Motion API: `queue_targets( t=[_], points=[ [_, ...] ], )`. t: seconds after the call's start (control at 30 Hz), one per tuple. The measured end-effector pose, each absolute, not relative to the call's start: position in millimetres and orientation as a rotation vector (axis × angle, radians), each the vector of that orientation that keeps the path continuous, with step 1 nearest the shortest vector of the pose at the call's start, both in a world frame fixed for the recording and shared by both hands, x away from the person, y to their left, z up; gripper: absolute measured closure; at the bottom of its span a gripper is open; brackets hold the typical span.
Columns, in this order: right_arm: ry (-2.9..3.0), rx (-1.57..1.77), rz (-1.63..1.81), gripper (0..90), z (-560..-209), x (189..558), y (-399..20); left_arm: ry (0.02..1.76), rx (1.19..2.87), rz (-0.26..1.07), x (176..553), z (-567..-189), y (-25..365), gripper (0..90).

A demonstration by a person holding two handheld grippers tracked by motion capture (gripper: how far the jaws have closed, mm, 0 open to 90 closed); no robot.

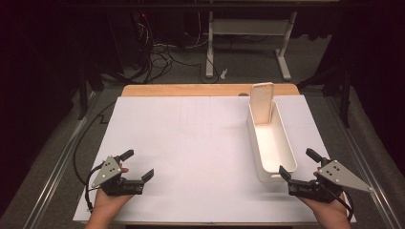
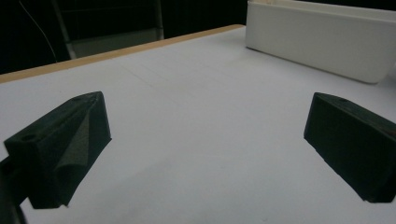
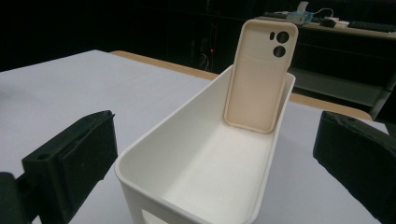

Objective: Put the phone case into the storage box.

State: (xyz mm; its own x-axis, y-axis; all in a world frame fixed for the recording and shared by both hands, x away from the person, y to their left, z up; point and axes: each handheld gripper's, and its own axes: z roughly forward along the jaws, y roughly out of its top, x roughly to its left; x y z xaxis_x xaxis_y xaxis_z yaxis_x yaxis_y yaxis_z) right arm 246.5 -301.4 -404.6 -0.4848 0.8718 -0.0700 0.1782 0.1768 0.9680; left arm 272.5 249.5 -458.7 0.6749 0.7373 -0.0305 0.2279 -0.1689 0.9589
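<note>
High view: phone case (image 1: 262,102) stands leaning on the far end wall inside the white bin (image 1: 286,148); left hand-held gripper (image 1: 139,165) and right hand-held gripper (image 1: 299,162) both wide open, empty, near the bin's near end.
Left gripper view: bin (image 2: 317,39) wall ahead.
Right gripper view: case (image 3: 259,77) looks light, bendy, slick; pinch its side edges.

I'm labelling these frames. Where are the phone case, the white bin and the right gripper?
phone case (image 3: 259,79): right gripper view, middle of its back.
white bin (image 1: 287,143): high view, right wall.
right gripper (image 1: 299,164): high view, gap between its open fingers.
</note>
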Motion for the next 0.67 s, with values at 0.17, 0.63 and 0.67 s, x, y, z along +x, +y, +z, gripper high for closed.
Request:
queue_targets(
  t=[0.17, 0.63, 0.67],
  points=[
    [1.785, 1.005, 1.359, 0.1, -406.2, 249.5, -303.4, 0.769, 1.736, 0.543, 273.2, -458.9, 248.7, 1.5],
    [1.793, 1.036, 1.362, 0.1, -412.4, 250.8, -307.8, 0.778, 1.734, 0.540, 276.1, -459.4, 248.9, 1.5],
    [1.792, 1.040, 1.364, 0.1, -412.0, 250.0, -308.9, 0.778, 1.732, 0.538, 276.3, -459.1, 249.2, 1.6]
  ],
)
